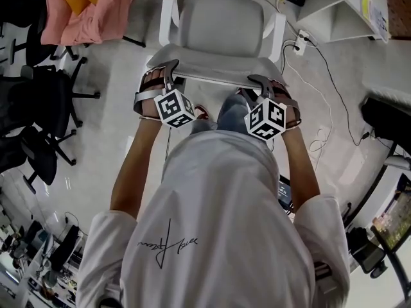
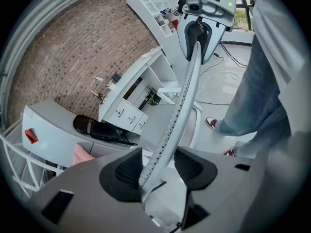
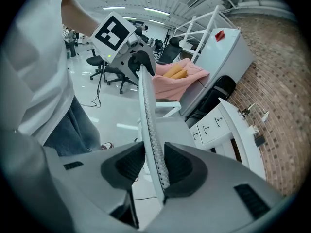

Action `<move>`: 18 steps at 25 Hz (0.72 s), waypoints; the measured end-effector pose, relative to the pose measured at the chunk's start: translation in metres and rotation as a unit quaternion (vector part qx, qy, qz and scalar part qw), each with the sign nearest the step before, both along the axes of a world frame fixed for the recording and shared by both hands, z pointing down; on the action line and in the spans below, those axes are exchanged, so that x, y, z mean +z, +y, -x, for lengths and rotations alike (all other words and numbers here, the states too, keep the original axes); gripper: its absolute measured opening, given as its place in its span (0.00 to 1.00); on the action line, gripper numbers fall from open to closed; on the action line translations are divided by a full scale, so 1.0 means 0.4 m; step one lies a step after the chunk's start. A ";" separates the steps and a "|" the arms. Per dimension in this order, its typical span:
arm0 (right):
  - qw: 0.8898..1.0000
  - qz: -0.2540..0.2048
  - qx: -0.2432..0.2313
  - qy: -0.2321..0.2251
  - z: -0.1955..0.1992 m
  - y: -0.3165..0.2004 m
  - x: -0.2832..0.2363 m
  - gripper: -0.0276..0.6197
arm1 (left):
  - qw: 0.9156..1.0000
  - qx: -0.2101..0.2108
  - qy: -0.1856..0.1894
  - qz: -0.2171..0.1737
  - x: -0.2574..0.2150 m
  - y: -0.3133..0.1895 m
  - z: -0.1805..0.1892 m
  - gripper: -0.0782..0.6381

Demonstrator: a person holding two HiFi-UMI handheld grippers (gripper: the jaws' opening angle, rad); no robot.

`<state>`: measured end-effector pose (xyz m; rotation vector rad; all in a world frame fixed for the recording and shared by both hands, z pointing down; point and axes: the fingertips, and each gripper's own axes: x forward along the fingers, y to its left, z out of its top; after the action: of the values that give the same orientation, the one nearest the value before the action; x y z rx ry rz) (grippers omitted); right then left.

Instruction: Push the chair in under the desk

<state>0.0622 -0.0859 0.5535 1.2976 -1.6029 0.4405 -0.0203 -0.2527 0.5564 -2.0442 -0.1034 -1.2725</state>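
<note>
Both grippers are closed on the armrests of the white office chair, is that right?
Not the armrests. The left gripper and right gripper are closed on the top edge of the backrest of the white office chair. The head view and both gripper views show this.

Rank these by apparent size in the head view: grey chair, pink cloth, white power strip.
1. grey chair
2. pink cloth, though the frame edge crops it
3. white power strip, smallest by far

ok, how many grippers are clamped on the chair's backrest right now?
2. The left gripper grips the backrest top edge near its left end, the right gripper near its right end. None hidden.
</note>
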 end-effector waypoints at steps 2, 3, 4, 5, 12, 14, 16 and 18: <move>1.000 -0.002 0.001 0.002 -0.008 0.002 0.000 0.26 | 1.000 0.002 0.000 0.000 -0.002 0.001 -0.009 0.39; 1.000 -0.002 0.002 0.002 -0.012 0.003 -0.001 0.26 | 1.000 0.003 0.000 0.000 -0.002 0.002 -0.014 0.39; 1.000 -0.003 0.002 0.002 -0.016 0.004 -0.001 0.26 | 1.000 0.004 0.000 0.000 -0.002 0.003 -0.019 0.39; 1.000 -0.003 0.003 0.002 -0.020 0.005 -0.001 0.26 | 1.000 0.004 0.000 -0.001 -0.003 0.004 -0.023 0.39; 1.000 -0.004 0.006 0.003 -0.047 0.012 -0.006 0.26 | 1.000 0.008 -0.001 -0.001 -0.006 0.008 -0.054 0.39; 1.000 -0.004 0.008 0.003 -0.055 0.015 -0.004 0.26 | 1.000 0.009 -0.002 -0.001 -0.004 0.011 -0.063 0.39; 1.000 -0.004 0.010 0.003 -0.065 0.018 -0.003 0.26 | 1.000 0.011 -0.001 -0.001 -0.003 0.013 -0.074 0.39; 1.000 -0.003 0.012 0.004 -0.076 0.021 -0.003 0.26 | 1.000 0.014 -0.001 -0.001 -0.002 0.016 -0.086 0.39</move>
<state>0.0925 -0.0775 0.5525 1.3242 -1.5839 0.4445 0.0140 -0.2464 0.5555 -2.0336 -0.1302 -1.2563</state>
